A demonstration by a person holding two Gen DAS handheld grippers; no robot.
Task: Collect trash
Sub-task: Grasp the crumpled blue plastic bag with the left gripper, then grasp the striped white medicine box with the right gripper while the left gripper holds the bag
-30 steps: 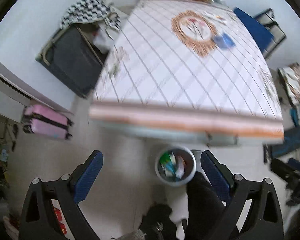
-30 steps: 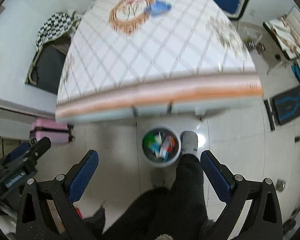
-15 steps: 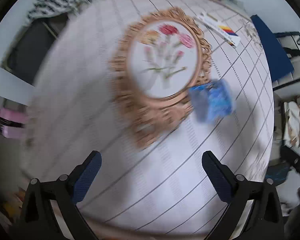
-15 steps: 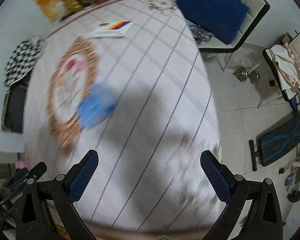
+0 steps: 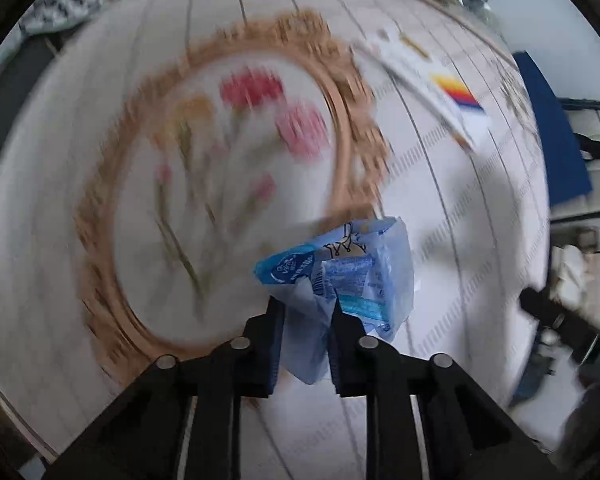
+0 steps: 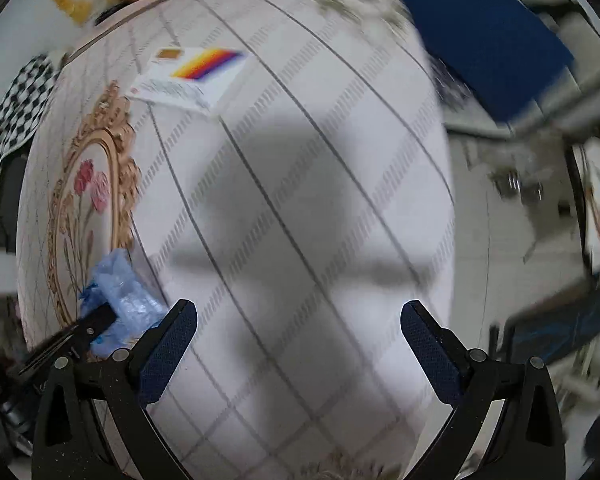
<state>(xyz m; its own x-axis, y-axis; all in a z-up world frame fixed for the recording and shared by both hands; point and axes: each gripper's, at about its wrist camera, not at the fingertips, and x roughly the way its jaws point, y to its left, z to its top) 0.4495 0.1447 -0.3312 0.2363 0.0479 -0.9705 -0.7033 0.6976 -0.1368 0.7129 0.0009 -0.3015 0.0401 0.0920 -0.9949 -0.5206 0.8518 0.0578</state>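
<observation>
Left wrist view: our left gripper point(image 5: 305, 320) points steeply down, jaws closing on the crumpled blue plastic wrapper point(image 5: 342, 276) above the white patterned tablecloth point(image 5: 440, 216). Right wrist view: our right gripper point(image 6: 299, 340) points straight down, jaws spread, empty; wrapper far left.

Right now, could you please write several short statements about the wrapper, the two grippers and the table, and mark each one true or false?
1. The blue wrapper sits between the left gripper's fingers. True; the jaws are closing on it.
2. The right gripper holds a wrapper. False; it is open, nothing between its fingers.
3. A white box with a rainbow stripe lies on the table. True.
4. The tablecloth is plain red. False; it is white with diagonal lines and a flower medallion.
</observation>
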